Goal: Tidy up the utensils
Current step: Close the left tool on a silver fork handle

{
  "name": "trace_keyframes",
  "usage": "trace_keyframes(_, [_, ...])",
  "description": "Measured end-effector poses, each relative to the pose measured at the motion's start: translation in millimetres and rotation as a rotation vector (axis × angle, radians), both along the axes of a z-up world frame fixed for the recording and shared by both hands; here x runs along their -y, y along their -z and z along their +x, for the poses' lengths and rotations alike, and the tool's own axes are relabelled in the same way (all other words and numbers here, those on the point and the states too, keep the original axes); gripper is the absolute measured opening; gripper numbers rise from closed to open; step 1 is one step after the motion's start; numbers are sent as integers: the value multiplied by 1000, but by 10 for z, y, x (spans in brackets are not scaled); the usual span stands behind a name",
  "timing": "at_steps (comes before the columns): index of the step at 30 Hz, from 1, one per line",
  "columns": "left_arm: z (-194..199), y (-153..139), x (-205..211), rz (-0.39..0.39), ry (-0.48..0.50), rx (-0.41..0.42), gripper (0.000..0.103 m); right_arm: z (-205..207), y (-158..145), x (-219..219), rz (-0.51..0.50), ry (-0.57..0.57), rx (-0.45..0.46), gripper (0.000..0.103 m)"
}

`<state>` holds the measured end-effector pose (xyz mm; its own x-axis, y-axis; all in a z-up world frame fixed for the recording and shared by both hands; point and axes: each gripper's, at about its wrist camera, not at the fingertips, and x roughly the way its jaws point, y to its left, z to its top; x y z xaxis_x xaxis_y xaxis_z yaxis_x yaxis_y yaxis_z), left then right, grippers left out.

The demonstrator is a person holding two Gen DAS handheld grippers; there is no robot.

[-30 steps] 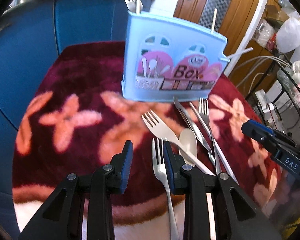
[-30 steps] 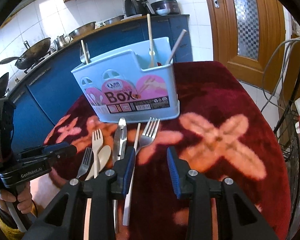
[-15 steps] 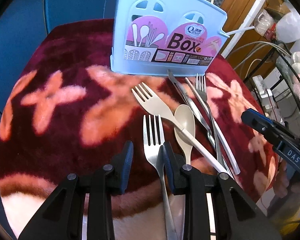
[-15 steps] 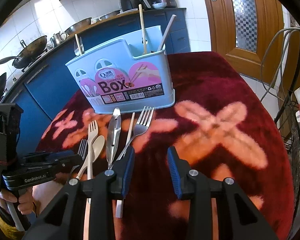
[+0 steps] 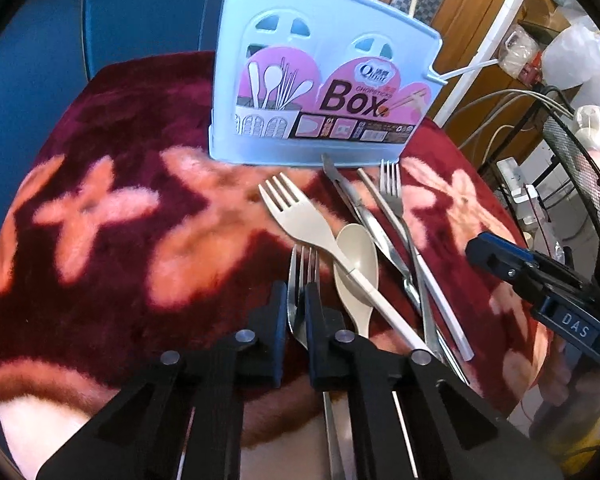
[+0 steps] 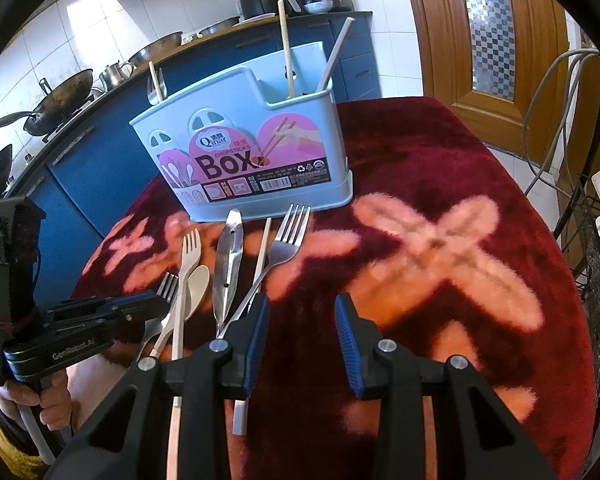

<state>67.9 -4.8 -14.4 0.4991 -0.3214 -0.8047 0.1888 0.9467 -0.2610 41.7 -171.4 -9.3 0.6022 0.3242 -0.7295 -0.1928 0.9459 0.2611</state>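
- One pale blue plastic cutlery box (image 6: 256, 148) with a pink "Box" label stands upright on the desk's dark red floral plush cover (image 6: 440, 184); it is the landmark here.
- In front of the box lie two steel forks, one beige plastic fork (image 5: 300, 220), one beige plastic spoon (image 5: 356, 264), one pair of steel tongs (image 6: 228, 256) and one white chopstick (image 6: 260, 264).
- Four handles stick up out of the box.
- The left claw (image 5: 297, 304) has just closed and grips the nearer steel fork (image 5: 302, 276) by its head, on the side away from the box.
- The right claw (image 6: 300, 320) hovers with jaws apart, nothing between them, in front of the box beside the farther steel fork (image 6: 288, 236).
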Motion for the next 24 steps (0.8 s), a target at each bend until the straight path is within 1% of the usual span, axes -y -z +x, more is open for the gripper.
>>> trace_keyframes(3, [-16, -18, 10, -20, 21, -6, 4, 4, 6, 2, 1, 4, -1, 37])
trace_keyframes(7, [-16, 16, 67, -1, 38, -12, 5, 6, 16, -7, 1, 2, -4, 37])
trace_keyframes(11, [-6, 30, 41, -29, 38, -21, 5, 7, 16, -3, 0, 3, -4, 37])
trace_keyframes(12, [-6, 34, 14, -49, 28, -20, 4, 6, 17, -2, 1, 3, -5, 37])
trace_keyframes(14, [-19, 31, -17, -62, 18, -14, 4, 8, 20, -1, 2, 7, -7, 37])
trace_keyframes(17, [-63, -35, -74, -80, -3, 18, 0, 31, 19, 5, 6, 5, -14, 37])
trace_keyframes(20, [-78, -108, -145, -53, -43, 56, 0, 77, 0, -6, 0, -2, -15, 37])
trace_keyframes(24, [-38, -103, -310, -65, -95, 46, 0, 195, 3, -34, 5, -18, -29, 37])
